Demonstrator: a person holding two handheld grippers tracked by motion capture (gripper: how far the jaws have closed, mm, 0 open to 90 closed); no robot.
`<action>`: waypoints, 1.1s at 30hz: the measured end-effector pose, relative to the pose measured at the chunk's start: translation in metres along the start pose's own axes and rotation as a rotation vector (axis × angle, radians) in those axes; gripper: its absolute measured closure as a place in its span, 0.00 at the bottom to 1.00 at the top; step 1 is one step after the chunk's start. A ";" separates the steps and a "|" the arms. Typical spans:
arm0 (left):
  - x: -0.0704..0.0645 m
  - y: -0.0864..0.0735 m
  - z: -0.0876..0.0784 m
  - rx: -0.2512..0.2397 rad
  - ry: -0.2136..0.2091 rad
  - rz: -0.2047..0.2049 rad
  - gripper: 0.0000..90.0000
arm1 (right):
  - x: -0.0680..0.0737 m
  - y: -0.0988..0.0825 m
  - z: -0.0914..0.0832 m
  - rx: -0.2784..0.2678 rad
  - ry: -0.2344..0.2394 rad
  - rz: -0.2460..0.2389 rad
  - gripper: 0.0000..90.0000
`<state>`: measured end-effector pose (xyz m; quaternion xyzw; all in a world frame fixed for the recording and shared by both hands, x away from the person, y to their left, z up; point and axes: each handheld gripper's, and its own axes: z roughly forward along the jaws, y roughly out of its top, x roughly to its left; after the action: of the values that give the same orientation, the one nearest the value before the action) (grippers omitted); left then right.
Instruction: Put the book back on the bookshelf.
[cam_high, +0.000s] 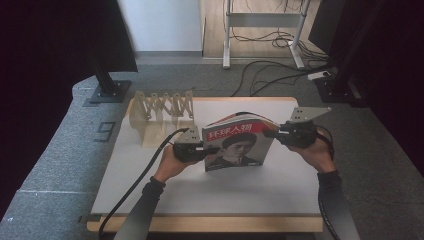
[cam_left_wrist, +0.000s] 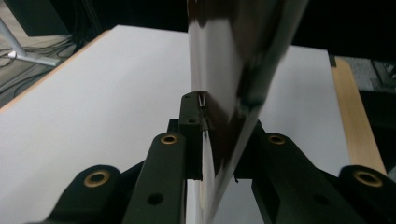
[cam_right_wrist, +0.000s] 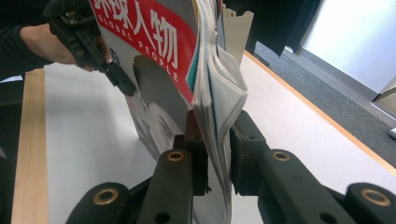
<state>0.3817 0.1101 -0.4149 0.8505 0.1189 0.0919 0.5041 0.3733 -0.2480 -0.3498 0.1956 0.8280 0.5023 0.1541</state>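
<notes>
A magazine with a red title band stands upright on its lower edge near the middle of the white table, cover toward the person's side, held from both sides. The left gripper pinches the magazine's left edge low down; in the left gripper view its jaws are pressed together on the thin glossy cover with nothing else between them. The right gripper clamps the magazine's upper right edge; in the right gripper view its jaws are closed tight on the fanned bundle of pages. A pale folding rack stands apart from the magazine, toward the table's far left corner.
</notes>
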 end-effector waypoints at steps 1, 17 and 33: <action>0.000 0.002 -0.001 -0.002 0.005 0.001 0.87 | 0.000 0.000 0.000 -0.001 -0.002 0.000 0.87; 0.000 0.013 -0.010 -0.013 0.058 -0.008 0.96 | 0.010 -0.010 -0.005 0.007 -0.163 0.019 0.51; 0.006 0.009 -0.047 0.002 0.136 -0.067 0.97 | 0.013 -0.067 0.008 0.044 -0.293 0.169 0.28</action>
<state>0.3752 0.1469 -0.3845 0.8383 0.1815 0.1323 0.4969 0.3540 -0.2638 -0.4142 0.3388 0.7881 0.4615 0.2261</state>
